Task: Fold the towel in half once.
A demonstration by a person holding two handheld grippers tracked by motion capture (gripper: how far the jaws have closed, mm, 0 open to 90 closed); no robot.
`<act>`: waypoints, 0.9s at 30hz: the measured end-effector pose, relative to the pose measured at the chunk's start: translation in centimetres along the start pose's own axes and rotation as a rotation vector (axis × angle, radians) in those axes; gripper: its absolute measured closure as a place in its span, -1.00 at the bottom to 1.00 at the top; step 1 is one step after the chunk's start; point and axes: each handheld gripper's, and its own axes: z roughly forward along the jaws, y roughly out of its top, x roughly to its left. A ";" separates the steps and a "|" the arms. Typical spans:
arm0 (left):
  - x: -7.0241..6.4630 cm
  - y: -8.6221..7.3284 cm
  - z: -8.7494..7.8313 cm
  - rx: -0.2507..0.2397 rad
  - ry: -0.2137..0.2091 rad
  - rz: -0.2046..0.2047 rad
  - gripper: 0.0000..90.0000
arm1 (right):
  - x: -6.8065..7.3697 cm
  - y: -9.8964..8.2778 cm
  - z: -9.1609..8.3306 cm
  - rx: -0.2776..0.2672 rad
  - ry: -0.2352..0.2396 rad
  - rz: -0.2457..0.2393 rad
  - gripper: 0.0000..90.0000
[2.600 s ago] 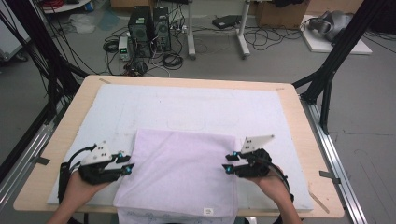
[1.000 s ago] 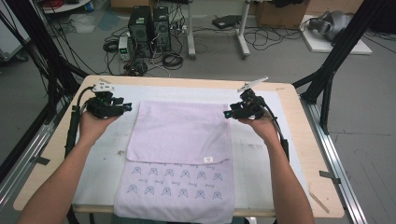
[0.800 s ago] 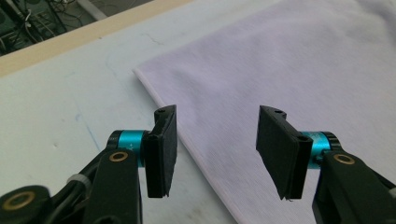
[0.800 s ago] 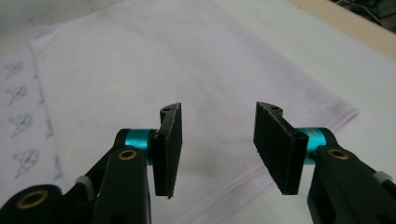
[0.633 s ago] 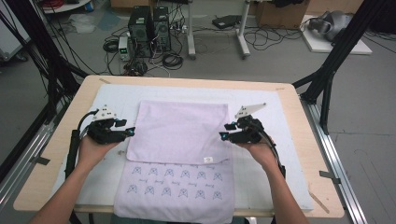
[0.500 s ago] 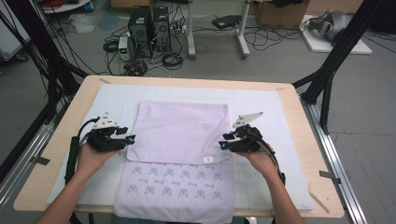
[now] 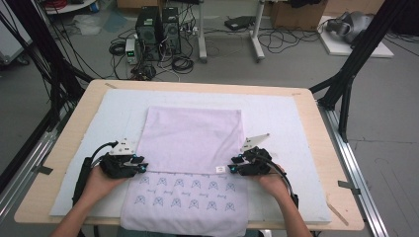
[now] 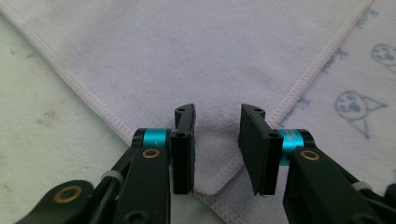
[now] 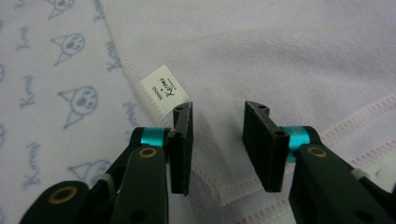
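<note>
Lilac towel lying flat on the white mat of the bench, folded once, upper layer plain, lower layer printed with small blue faces and reaching the bench's near edge. Left claw set at the fold's near-left corner, jaws parted and just been closing, corner of the towel lying between them, pads not pressing it. Right claw set at the fold's near-right corner, just beside the towel's white label, jaws likewise parted and closing, hem corner between them, not yet pinched. Both hands resting low over the towel's side edges
</note>
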 end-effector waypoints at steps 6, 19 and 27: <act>-0.6 -0.8 0.1 -0.069 0.051 -0.024 0.82 | -0.1 -0.4 0.1 -0.031 0.004 0.008 0.78; 0.7 0.9 -2.9 -0.185 0.017 -0.099 0.95 | -0.7 1.0 -2.8 -0.132 0.013 0.008 0.93; -1.6 0.8 -5.3 -0.191 0.023 -0.026 0.94 | 2.1 1.0 -5.9 -0.173 0.025 -0.031 0.93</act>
